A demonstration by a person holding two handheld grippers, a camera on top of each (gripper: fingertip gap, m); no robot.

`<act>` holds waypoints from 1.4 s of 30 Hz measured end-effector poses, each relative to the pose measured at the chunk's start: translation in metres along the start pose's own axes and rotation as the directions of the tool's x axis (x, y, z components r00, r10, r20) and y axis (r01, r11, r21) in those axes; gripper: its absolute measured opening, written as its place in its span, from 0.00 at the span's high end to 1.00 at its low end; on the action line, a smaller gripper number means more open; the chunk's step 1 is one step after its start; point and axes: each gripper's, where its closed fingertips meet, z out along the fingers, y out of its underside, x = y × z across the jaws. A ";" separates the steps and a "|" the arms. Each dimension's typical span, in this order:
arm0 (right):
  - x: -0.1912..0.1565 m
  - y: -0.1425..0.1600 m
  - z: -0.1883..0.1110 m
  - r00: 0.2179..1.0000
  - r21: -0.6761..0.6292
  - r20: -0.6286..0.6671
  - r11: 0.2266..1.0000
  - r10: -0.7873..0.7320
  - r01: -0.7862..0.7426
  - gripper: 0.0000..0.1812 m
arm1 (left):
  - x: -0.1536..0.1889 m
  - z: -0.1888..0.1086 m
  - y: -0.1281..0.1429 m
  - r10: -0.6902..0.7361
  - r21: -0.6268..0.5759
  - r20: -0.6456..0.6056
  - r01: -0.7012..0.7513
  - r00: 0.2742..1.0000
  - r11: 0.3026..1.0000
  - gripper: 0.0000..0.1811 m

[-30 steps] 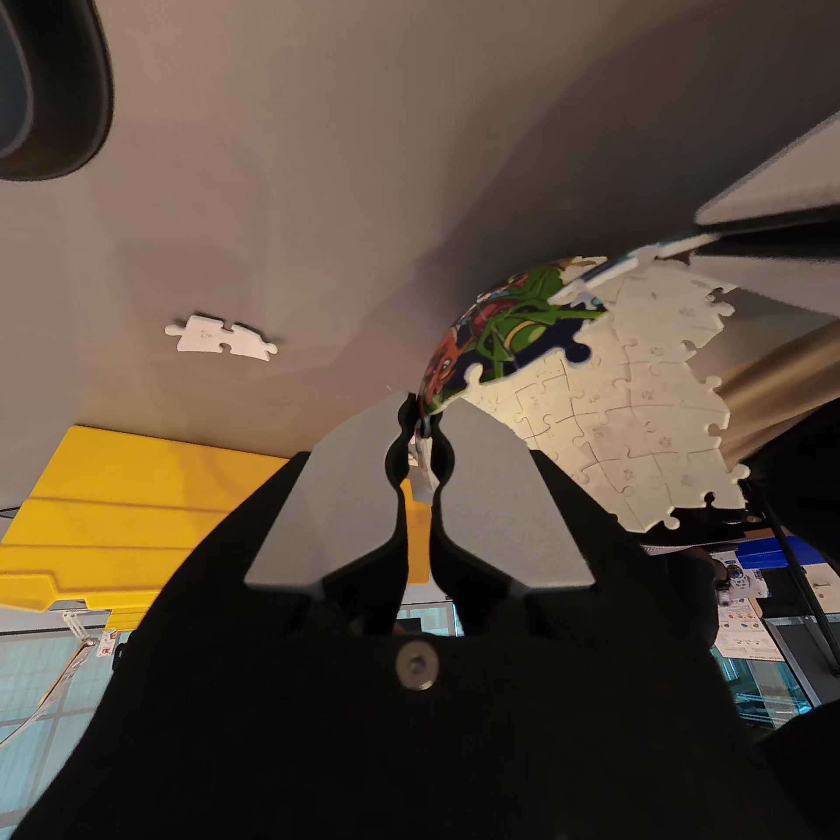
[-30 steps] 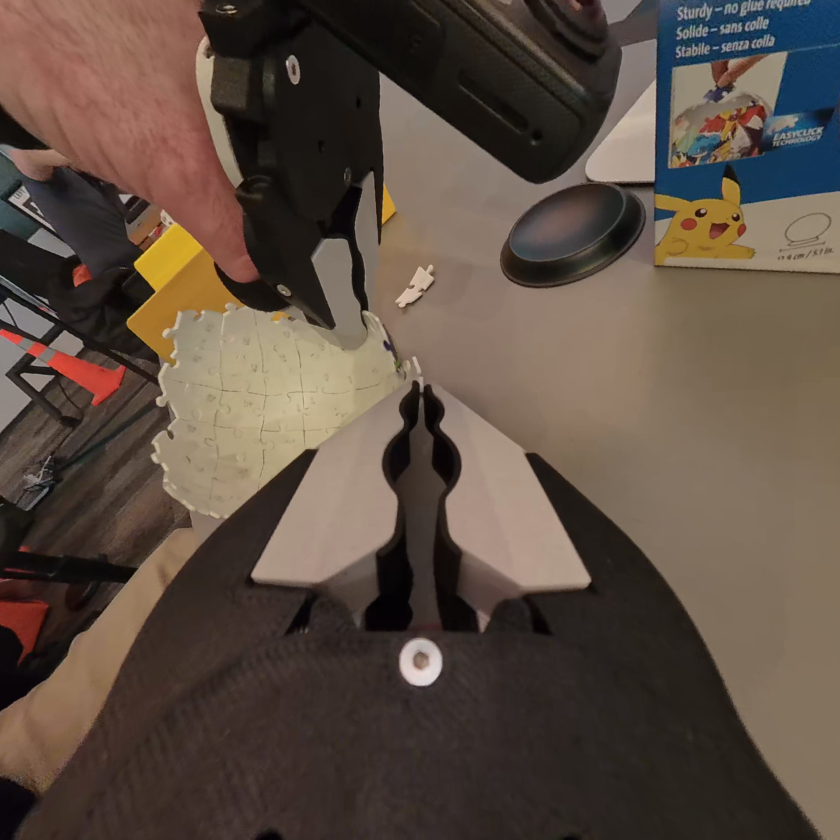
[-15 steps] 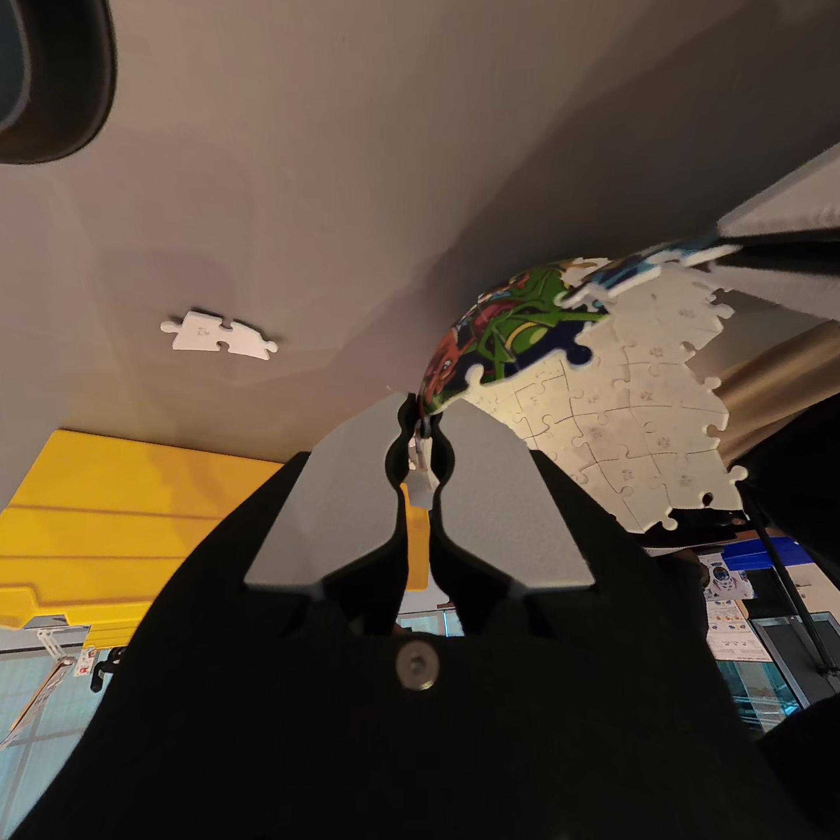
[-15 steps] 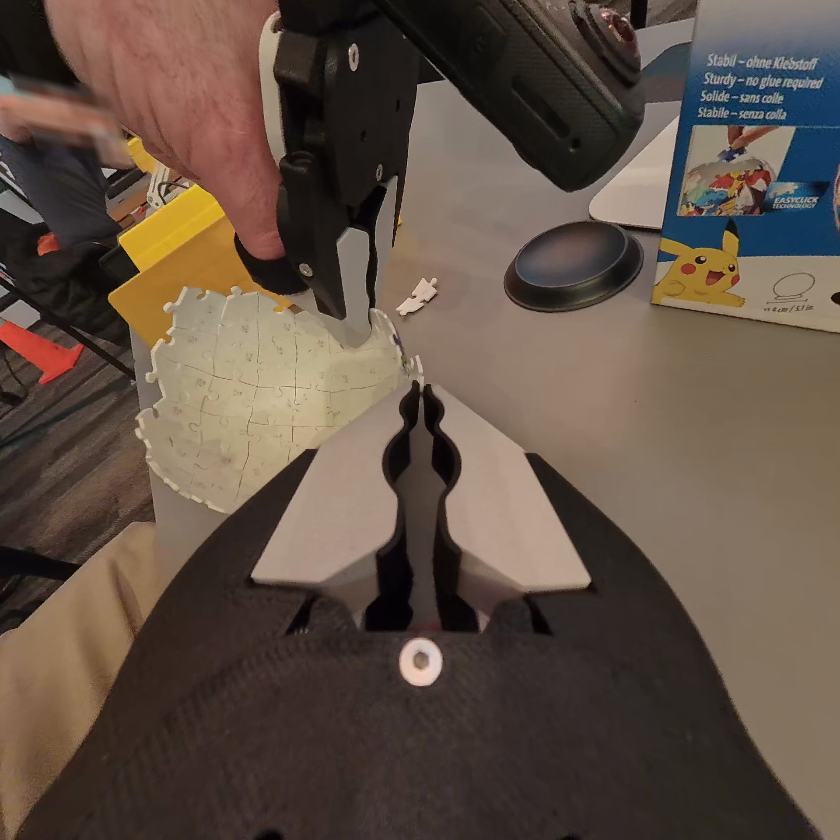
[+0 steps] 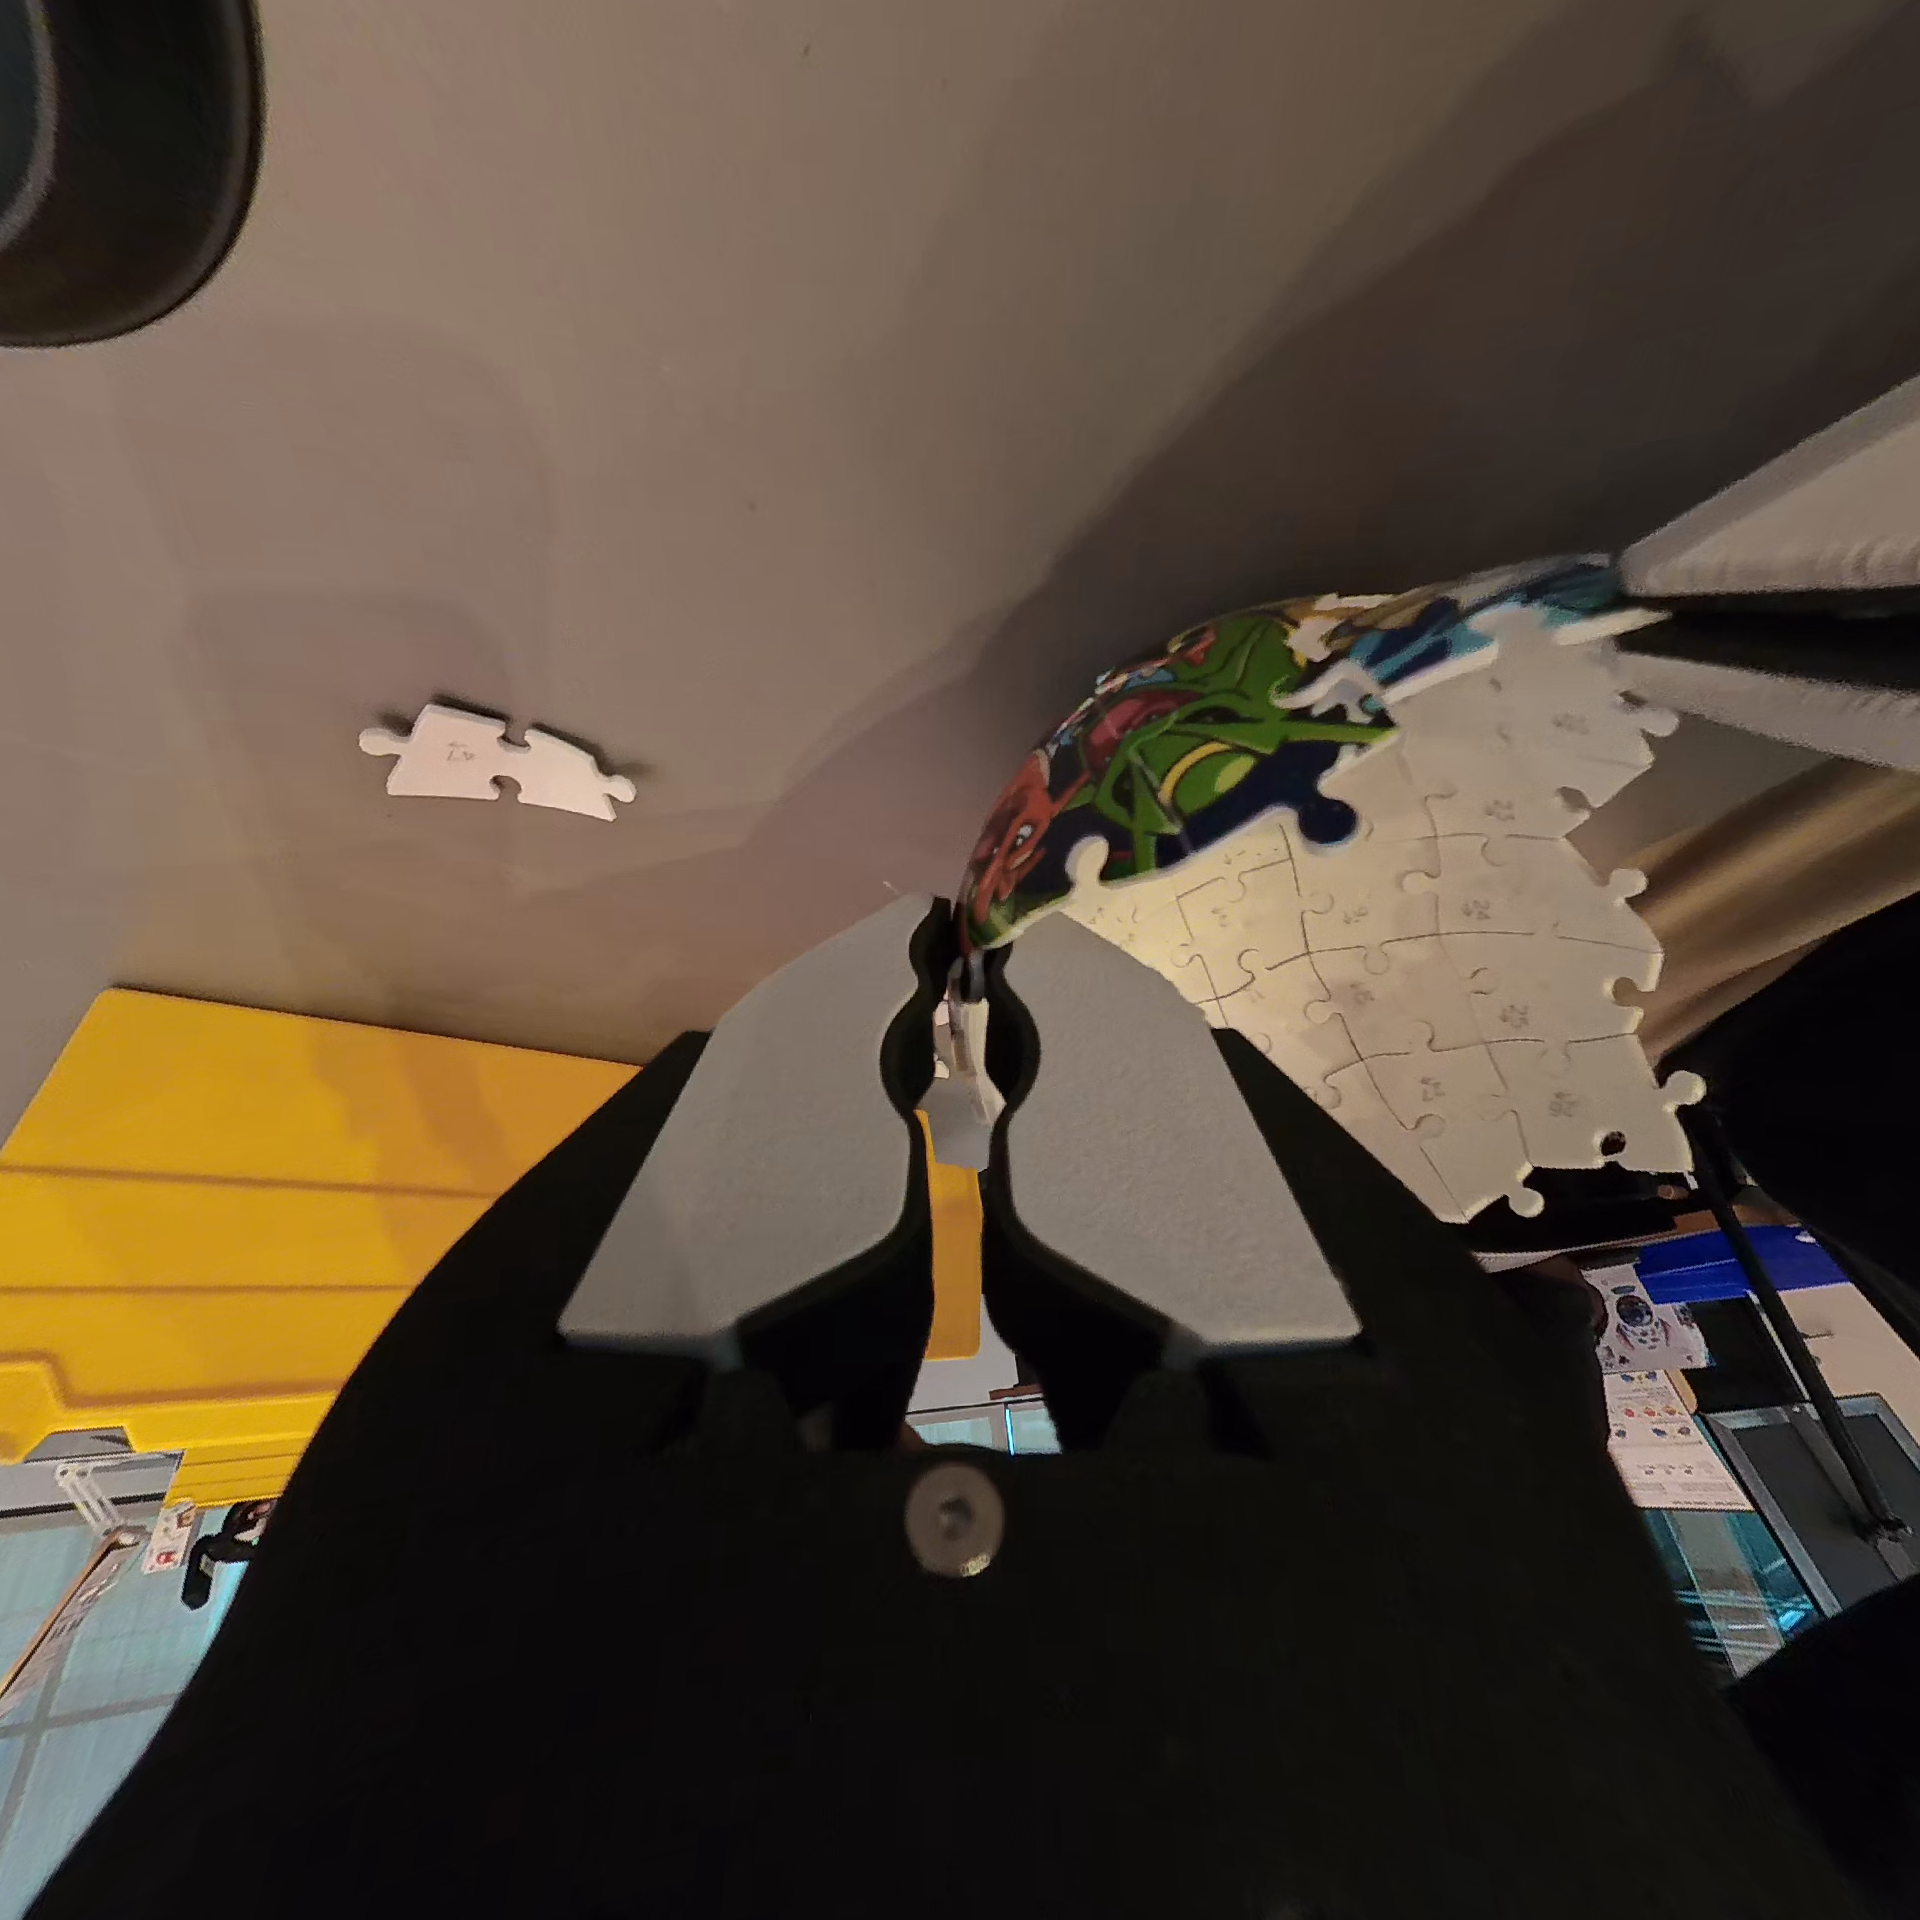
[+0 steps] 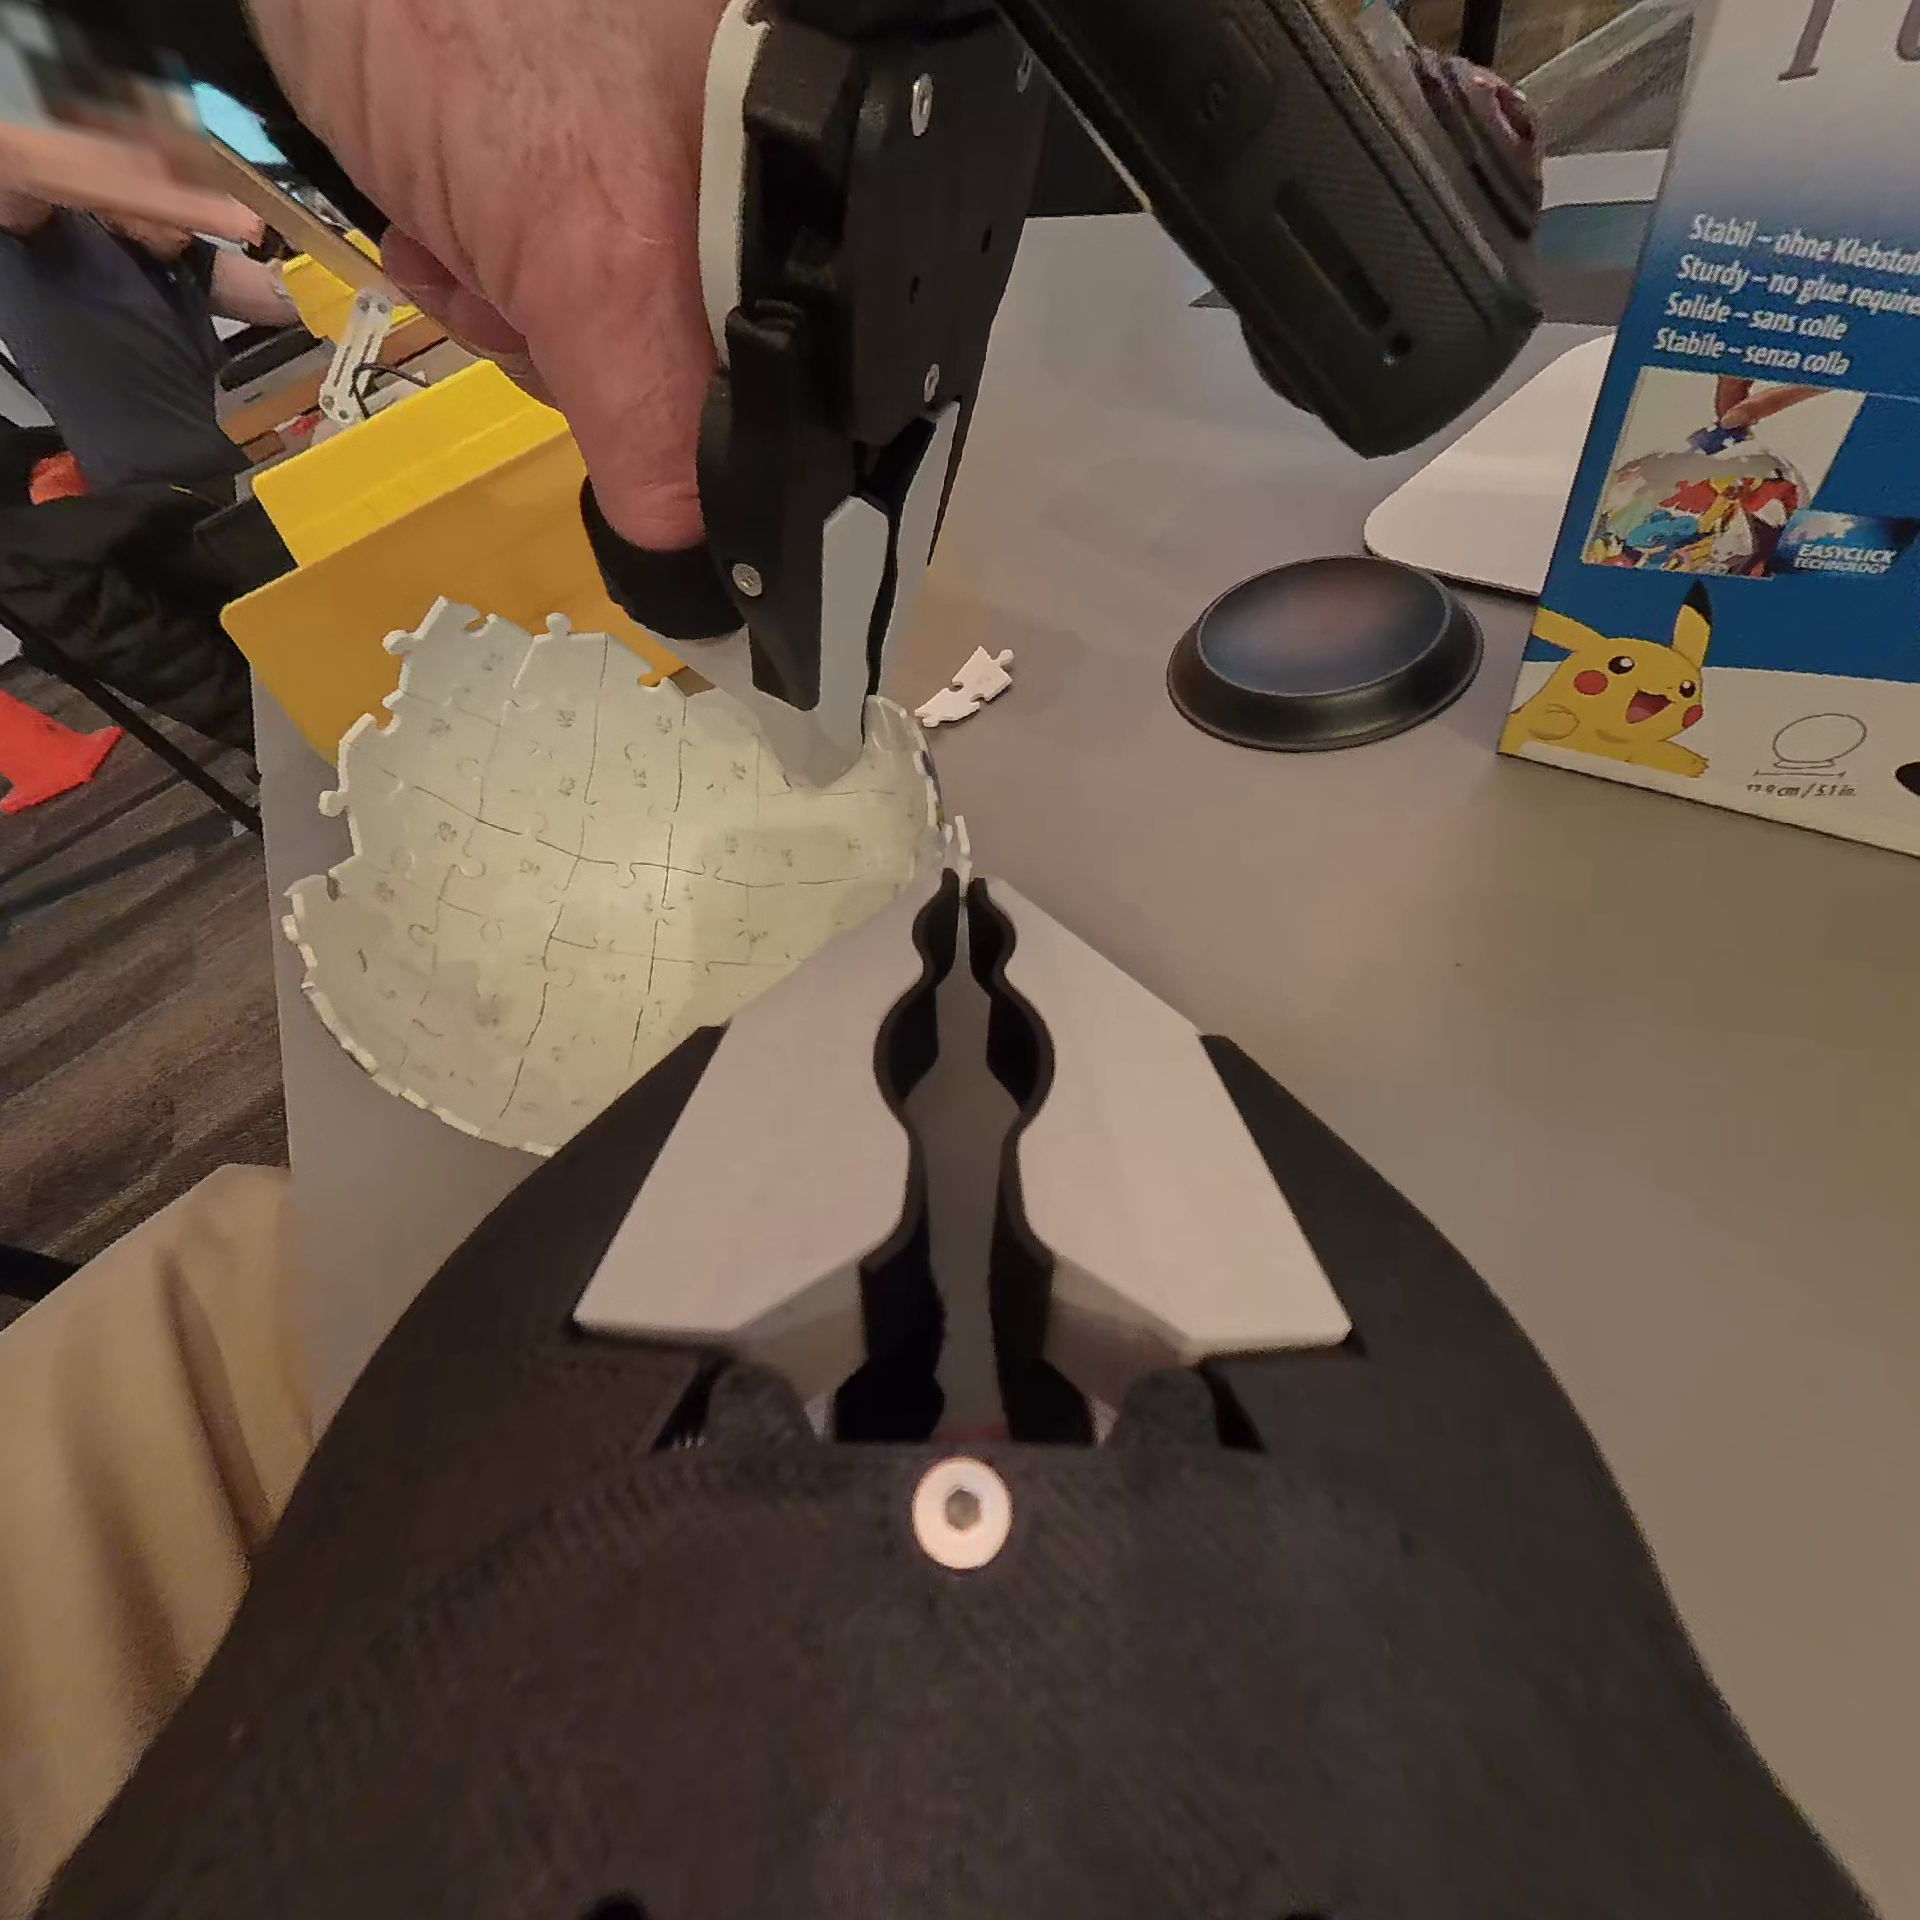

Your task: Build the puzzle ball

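Observation:
The half-built puzzle ball (image 5: 1455,987) is a curved shell, white and numbered inside, printed green, red and blue outside. It is held in the air between both grippers. My left gripper (image 5: 961,925) is shut on the shell's rim and comes down from above in the right wrist view (image 6: 821,738). My right gripper (image 6: 958,888) is shut on the rim of the shell (image 6: 582,883) at its near right edge. It reaches in from the upper right in the left wrist view (image 5: 1642,613). Two joined white loose pieces (image 5: 497,764) lie on the grey table (image 6: 1455,1039).
A black round stand (image 6: 1325,655) sits on the table beyond the loose pieces (image 6: 966,686). A blue and white puzzle box (image 6: 1745,468) stands at the right. A yellow bin (image 6: 416,540) is at the table's left edge. A person's hand (image 6: 520,208) holds the left gripper. Tip to tip, the grippers are about 10 cm apart.
Both grippers keep their hold on the shell. The shell has turned a little and the left gripper looms larger and nearer in the right wrist view. The loose pieces have not moved.

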 end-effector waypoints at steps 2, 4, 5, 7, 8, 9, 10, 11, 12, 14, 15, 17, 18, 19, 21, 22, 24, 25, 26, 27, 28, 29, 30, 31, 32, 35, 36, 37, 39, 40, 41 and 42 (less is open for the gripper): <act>-0.001 -0.001 0.001 1.000 0.008 0.004 1.000 -0.007 0.007 1.00 | 0.000 0.000 0.000 -0.001 -0.001 -0.001 0.001 1.000 1.000 0.98; -0.002 -0.001 0.001 1.000 0.013 0.006 1.000 -0.014 0.014 1.00 | 0.000 0.001 0.000 -0.002 0.000 -0.002 0.002 1.000 1.000 0.98; -0.002 -0.002 0.001 1.000 0.017 0.007 1.000 -0.015 0.015 1.00 | 0.000 0.001 0.000 -0.002 -0.001 -0.002 0.002 1.000 1.000 0.98; -0.003 -0.002 0.001 1.000 0.019 0.008 1.000 -0.020 0.020 1.00 | 0.000 0.001 0.001 -0.002 -0.002 -0.004 0.002 1.000 1.000 0.98; -0.003 -0.002 0.001 1.000 0.019 0.010 1.000 -0.021 0.020 1.00 | 0.000 0.001 0.000 -0.003 -0.001 -0.005 0.003 1.000 1.000 0.98; -0.004 -0.002 0.001 1.000 0.020 0.013 1.000 -0.019 0.019 1.00 | 0.000 0.001 0.000 -0.004 -0.001 -0.005 0.004 1.000 1.000 0.98; -0.004 -0.002 0.001 1.000 0.020 0.016 1.000 -0.017 0.017 1.00 | 0.000 0.001 0.000 -0.005 -0.001 -0.005 0.005 1.000 1.000 0.98; -0.005 -0.002 0.001 1.000 0.019 0.017 1.000 -0.016 0.016 1.00 | 0.000 0.001 0.000 -0.005 -0.001 -0.004 0.005 1.000 1.000 0.98; -0.005 -0.002 0.001 1.000 0.020 0.021 1.000 -0.014 0.014 1.00 | -0.001 0.001 0.000 -0.006 -0.001 -0.004 0.006 1.000 1.000 0.98; -0.006 -0.002 0.001 1.000 0.017 0.028 1.000 -0.003 0.003 1.00 | -0.001 0.001 0.000 -0.006 -0.002 -0.002 0.006 1.000 1.000 0.98; -0.006 -0.002 0.001 1.000 0.019 0.031 1.000 -0.001 0.000 1.00 | 0.000 0.001 0.000 -0.006 -0.001 -0.002 0.006 1.000 1.000 0.98; -0.006 -0.002 0.001 0.999 0.019 0.037 1.000 0.007 -0.007 1.00 | 0.000 0.001 0.000 -0.006 -0.001 -0.002 0.006 1.000 1.000 0.98; -0.006 -0.002 0.001 0.999 0.020 0.042 1.000 0.014 -0.015 1.00 | 0.000 0.001 0.000 -0.006 0.000 -0.002 0.006 1.000 1.000 0.98; -0.005 -0.002 0.001 0.999 0.020 0.047 1.000 0.023 -0.024 1.00 | 0.000 0.001 0.000 -0.005 0.001 -0.002 0.005 1.000 1.000 0.98; -0.005 -0.003 0.000 0.998 0.023 0.060 0.999 0.038 -0.039 1.00 | 0.000 0.001 0.000 -0.005 0.002 -0.003 0.005 1.000 1.000 0.98; -0.005 -0.003 0.000 0.997 0.023 0.066 0.999 0.043 -0.044 1.00 | 0.000 0.001 0.000 -0.005 0.002 -0.003 0.005 1.000 1.000 0.98; -0.005 -0.003 0.000 0.996 0.025 0.072 0.998 0.054 -0.056 1.00 | 0.000 0.001 0.000 -0.005 0.002 -0.003 0.005 1.000 1.000 0.98; -0.005 -0.003 -0.001 0.995 0.026 0.077 0.998 0.058 -0.060 1.00 | 0.000 0.001 0.000 -0.005 0.002 -0.003 0.005 1.000 1.000 0.98; -0.005 -0.004 -0.001 0.995 0.028 0.080 0.998 0.060 -0.063 1.00 | 0.000 0.001 0.001 -0.005 0.002 -0.003 0.005 1.000 1.000 0.98; -0.006 -0.004 -0.001 0.995 0.030 0.084 0.997 0.061 -0.064 1.00 | 0.000 0.000 0.001 -0.004 0.003 -0.003 0.004 1.000 1.000 0.98; -0.006 -0.004 -0.001 0.994 0.029 0.088 0.997 0.062 -0.065 1.00 | 0.000 0.001 0.001 -0.005 0.003 -0.003 0.005 1.000 1.000 0.98; -0.007 -0.004 -0.001 0.994 0.027 0.091 0.998 0.061 -0.064 1.00 | 0.000 0.001 0.001 -0.006 0.004 -0.004 0.006 1.000 1.000 0.98; -0.007 -0.004 -0.001 0.994 0.029 0.090 0.998 0.059 -0.062 1.00 | 0.000 0.001 0.001 -0.006 0.005 -0.004 0.006 1.000 1.000 0.98; -0.007 -0.004 -0.001 0.994 0.030 0.092 0.998 0.060 -0.063 1.00 | 0.000 0.001 0.001 -0.007 0.005 -0.004 0.007 1.000 1.000 0.98; -0.008 -0.003 -0.001 0.994 0.022 0.094 0.998 0.063 -0.065 1.00 | 0.000 0.001 0.001 -0.007 0.005 -0.004 0.007 1.000 1.000 0.98; -0.010 -0.001 0.001 0.993 0.011 0.099 0.998 0.064 -0.065 1.00 | 0.000 0.001 0.002 -0.007 0.002 -0.004 0.007 1.000 1.000 0.98; -0.009 -0.001 0.001 0.993 0.008 0.098 0.998 0.065 -0.066 0.99 | 0.000 0.002 0.002 -0.008 0.002 -0.004 0.008 1.000 1.000 0.98; -0.009 -0.001 0.001 0.993 0.006 0.100 0.998 0.068 -0.069 1.00 | 0.000 0.002 0.002 -0.009 0.002 -0.004 0.009 1.000 1.000 0.98; -0.009 0.000 0.001 0.992 0.001 0.102 0.997 0.074 -0.074 1.00 | 0.000 0.002 0.003 -0.008 0.000 -0.003 0.008 1.000 1.000 0.98; -0.009 0.001 0.001 0.992 -0.001 0.101 0.997 0.076 -0.076 1.00 | 0.000 0.002 0.003 -0.007 0.001 -0.002 0.007 1.000 1.000 0.98; -0.009 0.001 0.002 0.992 -0.006 0.099 0.997 0.077 -0.077 1.00 | -0.001 0.002 0.003 -0.007 0.000 0.001 0.007 1.000 1.000 0.98; -0.008 0.002 0.002 0.992 -0.014 0.099 0.997 0.081 -0.080 1.00 | -0.001 0.002 0.003 -0.007 -0.001 0.002 0.007 1.000 1.000 0.98</act>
